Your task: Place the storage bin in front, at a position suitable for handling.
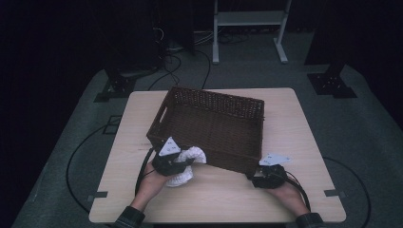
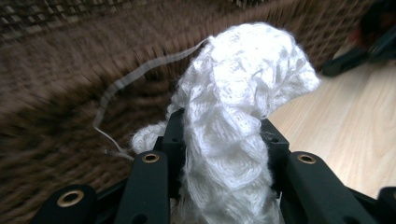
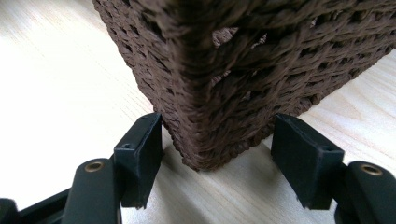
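Note:
A white knitted cloth (image 1: 190, 166) hangs bunched in front of the near wall of a brown wicker basket (image 1: 209, 102). My left gripper (image 1: 183, 164) is shut on it. In the left gripper view the cloth (image 2: 243, 93) bulges up between the two jaws of that gripper (image 2: 224, 128), and a thin white strand (image 2: 126, 81) trails off to the left. My right gripper (image 1: 259, 176) rests on the table at the basket's near right corner. In the right gripper view this gripper (image 3: 217, 137) stands open, with the basket's corner (image 3: 210, 93) between its jaws and a small gap on each side.
The basket sits askew in the middle of a light wooden table (image 1: 304, 133). Black cables (image 1: 142, 168) trail from both grippers across the table's near part. Beyond the table are a dark floor, black stands (image 1: 119, 83) and a white frame (image 1: 247, 19).

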Action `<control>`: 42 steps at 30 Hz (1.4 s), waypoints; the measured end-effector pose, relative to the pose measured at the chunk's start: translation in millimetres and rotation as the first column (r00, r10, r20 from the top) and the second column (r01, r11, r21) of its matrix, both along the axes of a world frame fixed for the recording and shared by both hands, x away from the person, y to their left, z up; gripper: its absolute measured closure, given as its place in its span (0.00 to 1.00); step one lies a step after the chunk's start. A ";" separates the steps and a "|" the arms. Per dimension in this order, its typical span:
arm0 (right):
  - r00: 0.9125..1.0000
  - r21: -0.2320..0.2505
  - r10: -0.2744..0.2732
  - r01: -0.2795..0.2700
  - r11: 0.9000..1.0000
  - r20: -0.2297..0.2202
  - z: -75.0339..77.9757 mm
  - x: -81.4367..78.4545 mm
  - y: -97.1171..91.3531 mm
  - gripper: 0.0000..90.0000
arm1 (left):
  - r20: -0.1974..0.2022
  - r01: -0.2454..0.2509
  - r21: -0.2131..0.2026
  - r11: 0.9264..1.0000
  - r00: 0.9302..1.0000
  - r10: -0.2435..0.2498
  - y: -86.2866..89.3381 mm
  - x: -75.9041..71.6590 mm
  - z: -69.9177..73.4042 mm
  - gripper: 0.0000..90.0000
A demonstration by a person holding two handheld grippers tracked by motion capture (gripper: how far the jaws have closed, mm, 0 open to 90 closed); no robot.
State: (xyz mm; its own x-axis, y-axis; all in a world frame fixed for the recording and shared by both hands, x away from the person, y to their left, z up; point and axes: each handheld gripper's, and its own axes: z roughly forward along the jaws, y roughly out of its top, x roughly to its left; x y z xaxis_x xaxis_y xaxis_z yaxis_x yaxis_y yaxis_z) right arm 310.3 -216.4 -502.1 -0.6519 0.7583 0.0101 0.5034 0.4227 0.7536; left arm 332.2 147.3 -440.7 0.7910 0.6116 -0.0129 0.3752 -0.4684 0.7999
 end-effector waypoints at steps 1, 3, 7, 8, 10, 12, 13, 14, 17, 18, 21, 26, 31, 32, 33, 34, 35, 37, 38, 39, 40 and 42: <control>1.000 0.000 0.000 0.000 1.000 0.000 0.0 0.0 0.0 0.37 | -0.013 0.007 0.032 0.999 1.000 -0.006 -3.4 1.8 -5.8 0.71; 1.000 0.000 0.000 0.000 1.000 0.000 0.0 0.1 -0.1 0.37 | -0.018 0.012 0.052 0.999 1.000 -0.011 -5.8 2.8 -9.1 0.71; 1.000 0.000 0.000 0.000 1.000 0.000 0.0 0.0 0.0 0.37 | -0.043 0.020 0.088 0.996 0.999 -0.016 -11.8 5.3 -19.3 0.71; 1.000 0.000 0.000 0.000 1.000 0.000 0.0 0.0 0.0 0.37 | -0.048 0.022 0.098 0.995 0.999 -0.017 -13.1 6.0 -21.9 0.71; 1.000 0.000 0.000 0.000 1.000 0.000 0.0 0.1 0.0 0.37 | -0.070 0.029 0.129 0.991 0.997 -0.020 -16.1 8.4 -28.9 0.71; 1.000 0.000 0.000 0.000 1.000 0.000 0.0 0.0 0.0 0.37 | -0.085 0.035 0.149 0.988 0.996 -0.022 -18.6 9.6 -33.3 0.71; 1.000 0.000 0.000 0.000 1.000 0.000 0.0 0.0 0.0 0.37 | -0.085 0.035 0.149 0.988 0.996 -0.022 -18.6 9.6 -33.3 0.71; 1.000 0.000 0.000 0.000 1.000 0.000 0.0 0.0 0.0 0.37 | -0.086 0.037 0.153 0.987 0.996 -0.024 -20.0 9.7 -34.7 0.71; 1.000 0.000 0.000 0.000 1.000 0.000 0.0 0.0 0.0 0.37 | -0.081 0.043 0.160 0.986 0.996 -0.030 -21.2 10.1 -33.2 0.71; 1.000 0.000 0.000 0.000 1.000 0.000 0.0 0.0 0.0 0.37 | -0.074 0.038 0.143 0.989 0.997 -0.028 -20.5 9.4 -30.2 0.71; 1.000 0.000 0.000 0.000 1.000 0.000 0.0 0.0 0.0 0.37 | -0.048 0.036 0.118 0.992 0.998 -0.031 -19.9 7.1 -21.0 0.71; 1.000 0.000 0.000 0.000 1.000 0.000 0.0 0.0 0.0 0.37 | -0.008 0.043 0.060 0.997 0.999 -0.043 -20.1 2.7 -4.8 0.71; 1.000 0.000 0.000 0.000 1.000 0.000 0.0 0.0 0.0 0.37 | 0.030 0.054 0.013 0.998 0.998 -0.054 -21.0 -1.9 13.4 0.71; 1.000 0.000 0.000 0.000 1.000 0.000 0.0 0.0 0.0 0.37 | 0.036 0.056 0.000 0.998 0.998 -0.056 -21.7 -2.9 16.3 0.71; 1.000 0.000 0.000 0.000 1.000 0.000 0.0 0.0 0.0 0.37 | 0.045 0.059 -0.006 0.998 0.997 -0.058 -22.2 -3.9 19.5 0.71; 1.000 0.000 0.000 0.000 1.000 0.000 0.0 0.0 0.0 0.37 | 0.045 0.059 -0.006 0.998 0.997 -0.058 -22.2 -3.9 19.5 0.71; 1.000 0.000 0.000 0.000 1.000 0.000 0.0 0.0 0.0 0.37 | 0.052 0.063 -0.011 0.998 0.997 -0.063 -23.0 -4.9 22.4 0.71; 1.000 0.000 0.000 0.000 1.000 0.000 0.0 0.0 0.0 0.37 | 0.065 0.073 -0.021 0.997 0.995 -0.071 -25.2 -6.6 27.3 0.71; 1.000 0.000 0.000 0.000 1.000 0.000 0.0 0.0 0.0 0.37 | 0.073 0.081 -0.031 0.996 0.994 -0.079 -27.2 -8.3 31.8 0.71; 1.000 0.000 0.000 0.000 1.000 0.000 0.0 0.0 0.0 0.37 | 0.077 0.084 -0.035 0.996 0.994 -0.081 -28.4 -9.0 33.8 0.71; 1.000 0.000 0.000 0.000 1.000 0.000 0.0 0.0 0.0 0.37 | 0.082 0.088 -0.038 0.995 0.993 -0.085 -29.8 -9.3 35.6 0.71; 1.000 0.000 0.000 0.000 1.000 0.000 0.0 0.0 0.0 0.37 | 0.083 0.093 -0.039 0.995 0.993 -0.090 -31.3 -9.4 36.7 0.71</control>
State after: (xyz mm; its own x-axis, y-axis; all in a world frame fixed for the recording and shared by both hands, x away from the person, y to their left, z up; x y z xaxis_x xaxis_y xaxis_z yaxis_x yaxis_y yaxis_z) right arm 310.3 -216.4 -502.1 -0.6517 0.7584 0.0101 0.5034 0.4225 0.7537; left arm 322.7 116.0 -404.0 0.8432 0.5368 0.0287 0.2657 -0.4626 0.8458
